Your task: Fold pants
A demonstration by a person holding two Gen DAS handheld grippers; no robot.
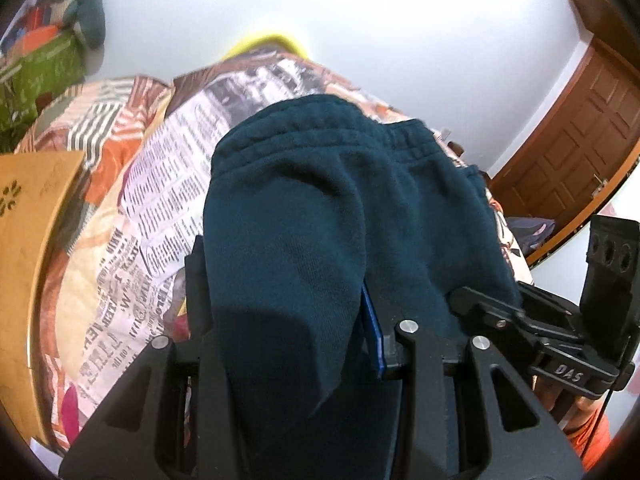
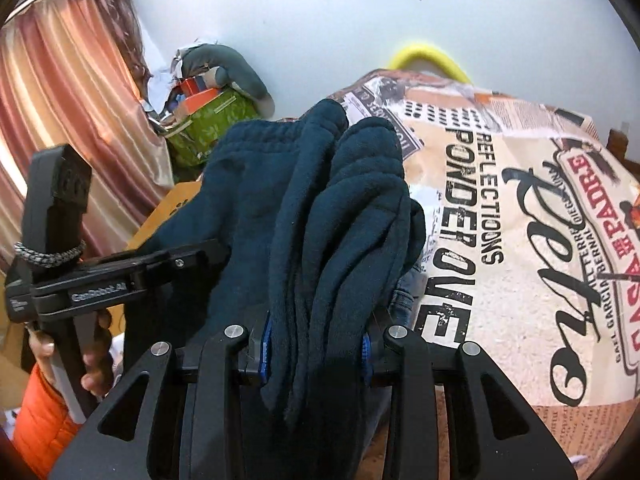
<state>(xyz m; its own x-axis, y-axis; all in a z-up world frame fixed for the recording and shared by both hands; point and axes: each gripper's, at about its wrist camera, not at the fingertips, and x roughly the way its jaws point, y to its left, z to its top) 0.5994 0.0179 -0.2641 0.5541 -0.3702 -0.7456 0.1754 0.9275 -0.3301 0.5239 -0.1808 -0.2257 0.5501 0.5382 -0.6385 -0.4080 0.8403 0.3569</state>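
White wall backs the left wrist view, with a brown door [image 1: 576, 136] at right. Below, a newsprint-patterned bedspread [image 1: 160, 184] lies under the dark teal pants [image 1: 340, 200], whose fabric is clamped in the left gripper [image 1: 288, 312].

From the right wrist, a striped curtain [image 2: 60, 100] hangs at left. Bunched pant folds sit pinched in the right gripper [image 2: 316, 344], draped over the bedspread, beside the other gripper.
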